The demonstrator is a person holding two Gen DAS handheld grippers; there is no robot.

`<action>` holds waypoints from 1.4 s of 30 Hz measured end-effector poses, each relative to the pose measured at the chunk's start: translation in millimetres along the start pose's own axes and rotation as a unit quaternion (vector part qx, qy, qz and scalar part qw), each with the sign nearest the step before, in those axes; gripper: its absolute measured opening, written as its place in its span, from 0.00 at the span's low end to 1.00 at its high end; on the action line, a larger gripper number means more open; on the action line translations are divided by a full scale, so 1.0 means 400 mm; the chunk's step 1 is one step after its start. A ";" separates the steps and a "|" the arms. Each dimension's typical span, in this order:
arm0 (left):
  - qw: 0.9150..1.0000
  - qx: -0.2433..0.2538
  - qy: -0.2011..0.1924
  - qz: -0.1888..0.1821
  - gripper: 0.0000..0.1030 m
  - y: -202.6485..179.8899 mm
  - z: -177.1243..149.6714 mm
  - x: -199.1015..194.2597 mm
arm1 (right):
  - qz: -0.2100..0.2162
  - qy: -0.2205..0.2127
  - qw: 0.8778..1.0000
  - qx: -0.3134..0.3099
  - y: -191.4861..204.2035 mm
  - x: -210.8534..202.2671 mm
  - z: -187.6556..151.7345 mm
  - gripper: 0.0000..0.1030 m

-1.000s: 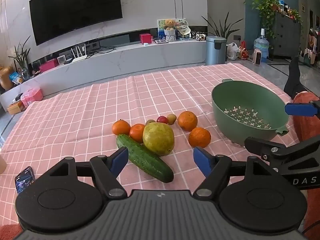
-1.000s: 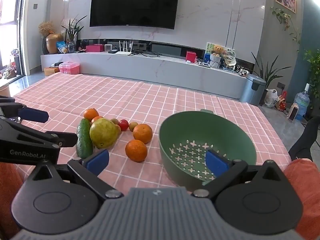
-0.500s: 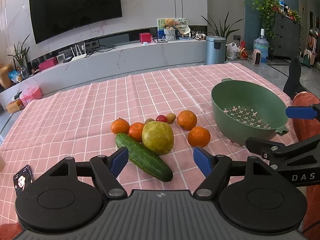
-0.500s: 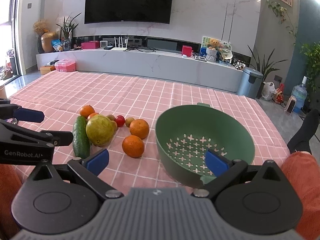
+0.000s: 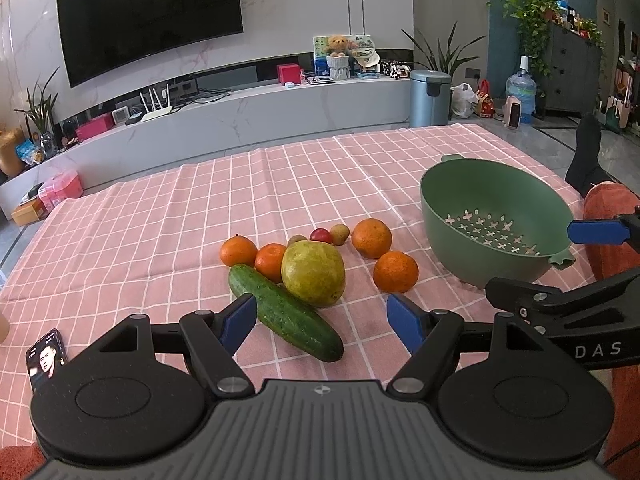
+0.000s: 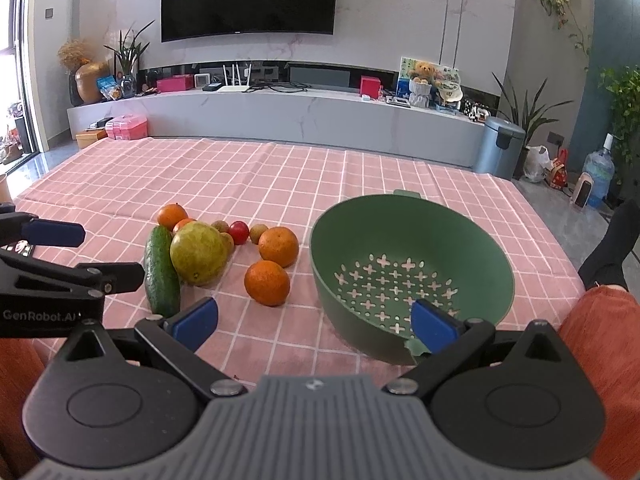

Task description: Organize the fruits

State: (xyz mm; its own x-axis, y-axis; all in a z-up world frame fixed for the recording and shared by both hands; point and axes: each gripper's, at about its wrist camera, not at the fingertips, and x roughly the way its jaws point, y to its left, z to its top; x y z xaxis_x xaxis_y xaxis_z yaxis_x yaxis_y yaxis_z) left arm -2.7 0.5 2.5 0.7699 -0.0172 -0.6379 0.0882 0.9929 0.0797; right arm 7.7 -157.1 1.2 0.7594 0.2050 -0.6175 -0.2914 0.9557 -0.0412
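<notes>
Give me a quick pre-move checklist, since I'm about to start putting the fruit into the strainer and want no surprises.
1. Strainer empty and upright: ok.
2. Left gripper jaws apart, holding nothing: ok.
3. Right gripper jaws apart, holding nothing: ok.
4. Nearest orange stands apart from the other fruit, free to grasp: ok.
5. Pear free to lift: not ok, it touches the cucumber.
6. Phone out of the way: ok, it lies at the cloth's near left edge.
</notes>
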 end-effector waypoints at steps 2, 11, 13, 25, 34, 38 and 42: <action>1.000 -0.001 0.001 0.002 0.85 0.002 0.000 0.002 | -0.001 0.005 1.000 0.003 -0.001 0.003 0.002 0.96; 1.000 -0.006 0.002 0.002 0.85 0.008 -0.003 0.006 | 0.001 0.021 1.000 0.015 -0.005 0.013 0.000 0.96; 1.000 -0.006 0.002 0.002 0.85 0.008 -0.003 0.005 | 0.001 0.020 1.000 0.015 -0.004 0.013 0.000 0.96; 1.000 -0.008 0.001 0.002 0.85 0.010 0.002 0.001 | 0.002 0.022 1.000 0.012 0.001 0.013 0.000 0.96; 1.000 -0.012 -0.001 -0.001 0.84 0.016 0.009 -0.003 | 0.003 0.026 1.000 0.012 0.001 0.016 -0.001 0.96; 1.000 -0.014 0.000 -0.001 0.85 0.017 0.009 -0.006 | 0.003 0.028 1.000 0.012 0.001 0.016 -0.001 0.96; 1.000 -0.015 0.000 -0.001 0.84 0.017 0.009 -0.006 | 0.003 0.027 1.000 0.013 0.000 0.018 -0.001 0.96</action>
State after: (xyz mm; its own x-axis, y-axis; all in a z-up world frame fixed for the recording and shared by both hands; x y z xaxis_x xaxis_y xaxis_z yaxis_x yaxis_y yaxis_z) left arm -1.7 6.7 7.4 0.7700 -0.0189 -0.6378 0.0707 0.9959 0.0558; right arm 12.7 -155.6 -3.6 0.7244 0.1996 -0.6598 -0.2808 0.9596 -0.0180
